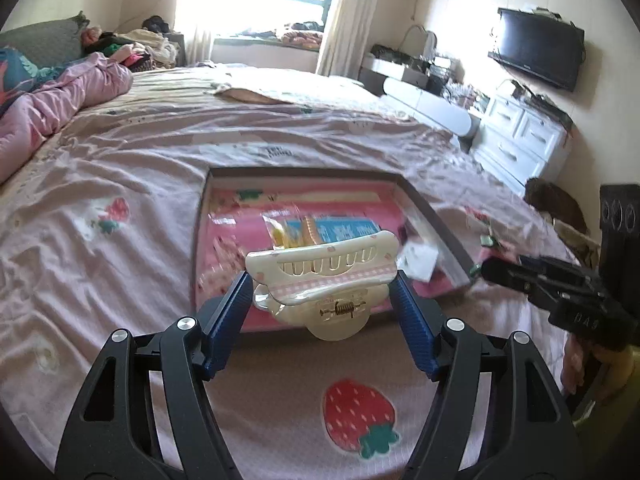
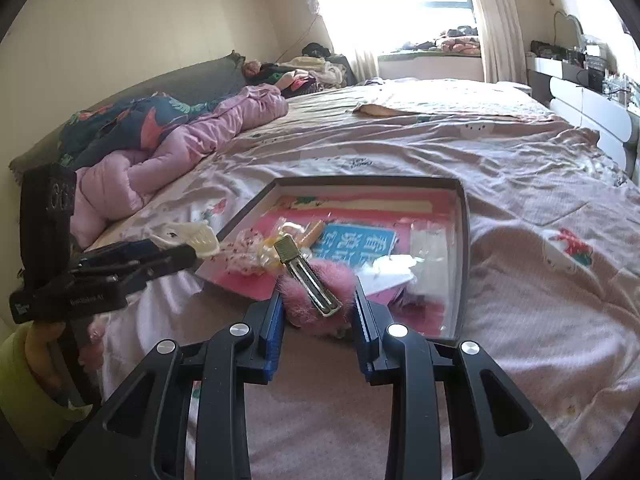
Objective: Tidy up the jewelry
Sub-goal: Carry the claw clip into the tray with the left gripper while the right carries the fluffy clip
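Note:
My left gripper (image 1: 322, 280) is shut on a cream claw hair clip (image 1: 320, 276) and holds it above the near edge of a shallow pink-lined box (image 1: 424, 204) on the bed. The clip also shows in the right wrist view (image 2: 192, 238). My right gripper (image 2: 318, 300) is shut on a fluffy pink hair clip (image 2: 316, 292) with a gold metal clasp, at the box's (image 2: 464, 240) near edge. The box holds a blue card (image 2: 352, 242), plastic packets and a small pink floral piece (image 2: 244, 256).
The box lies on a wide bed with a pink strawberry-print sheet (image 1: 140, 184). A pink quilt (image 2: 168, 160) is bunched at the headboard side. A white dresser (image 1: 520, 136) and a wall TV (image 1: 536, 54) stand beyond the bed's right edge.

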Demonstrator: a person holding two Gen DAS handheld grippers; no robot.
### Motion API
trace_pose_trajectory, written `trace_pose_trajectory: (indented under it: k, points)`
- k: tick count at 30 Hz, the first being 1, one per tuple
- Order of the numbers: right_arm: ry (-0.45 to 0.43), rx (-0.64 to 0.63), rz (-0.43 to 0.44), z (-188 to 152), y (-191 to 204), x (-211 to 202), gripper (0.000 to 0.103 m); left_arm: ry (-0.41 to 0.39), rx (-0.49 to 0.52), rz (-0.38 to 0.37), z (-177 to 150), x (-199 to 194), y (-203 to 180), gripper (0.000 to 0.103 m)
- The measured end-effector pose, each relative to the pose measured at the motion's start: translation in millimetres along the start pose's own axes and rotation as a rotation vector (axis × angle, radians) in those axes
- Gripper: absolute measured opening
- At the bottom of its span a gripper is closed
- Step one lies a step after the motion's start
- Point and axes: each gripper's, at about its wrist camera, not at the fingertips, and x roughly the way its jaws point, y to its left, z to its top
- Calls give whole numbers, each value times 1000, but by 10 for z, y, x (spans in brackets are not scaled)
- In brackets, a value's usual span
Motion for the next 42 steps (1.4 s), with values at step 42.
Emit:
trace_pose_trajectory:
  k: [42]
  points:
    - [71, 79, -150, 107, -672, 481, 29, 114, 49, 33, 49, 905, -127, 61]
